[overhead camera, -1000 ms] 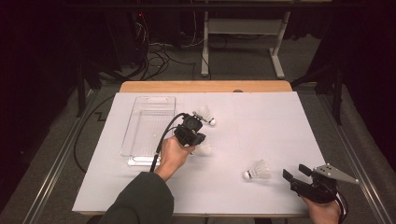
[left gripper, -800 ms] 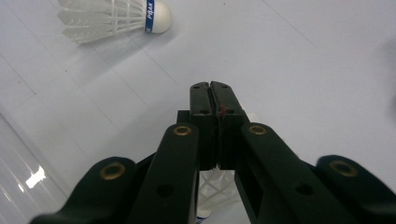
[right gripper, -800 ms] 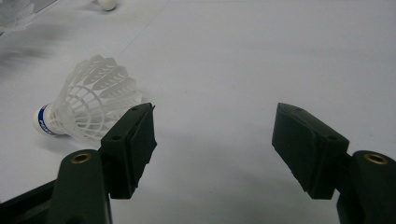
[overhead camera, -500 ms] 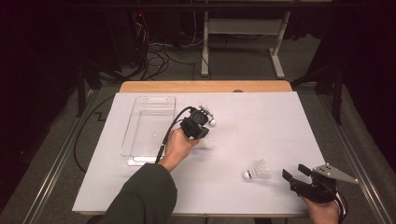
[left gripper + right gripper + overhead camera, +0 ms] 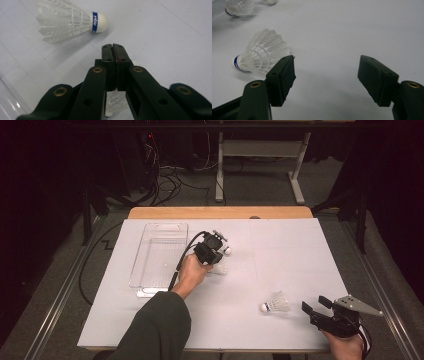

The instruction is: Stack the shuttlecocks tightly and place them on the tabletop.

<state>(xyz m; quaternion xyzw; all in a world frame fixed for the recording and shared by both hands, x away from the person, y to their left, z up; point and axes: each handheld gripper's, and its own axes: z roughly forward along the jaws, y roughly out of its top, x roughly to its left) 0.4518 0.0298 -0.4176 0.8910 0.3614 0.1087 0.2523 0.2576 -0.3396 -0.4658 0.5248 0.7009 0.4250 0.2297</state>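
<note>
White shuttlecock (image 5: 70, 21) with a blue band, black fingers (image 5: 283, 75), on a white table (image 5: 290, 255).

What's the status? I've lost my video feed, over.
Left hand-held gripper shut, shuttlecock lying just ahead. Right hand-held gripper open beside second shuttlecock. Clear tray left of them. Nothing blocking.

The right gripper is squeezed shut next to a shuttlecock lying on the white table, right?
Not quite: the right gripper is open, not squeezed shut. The right gripper view shows its two jaws standing wide apart with bare table between them. The shuttlecock does lie on the white table beside it.
</note>
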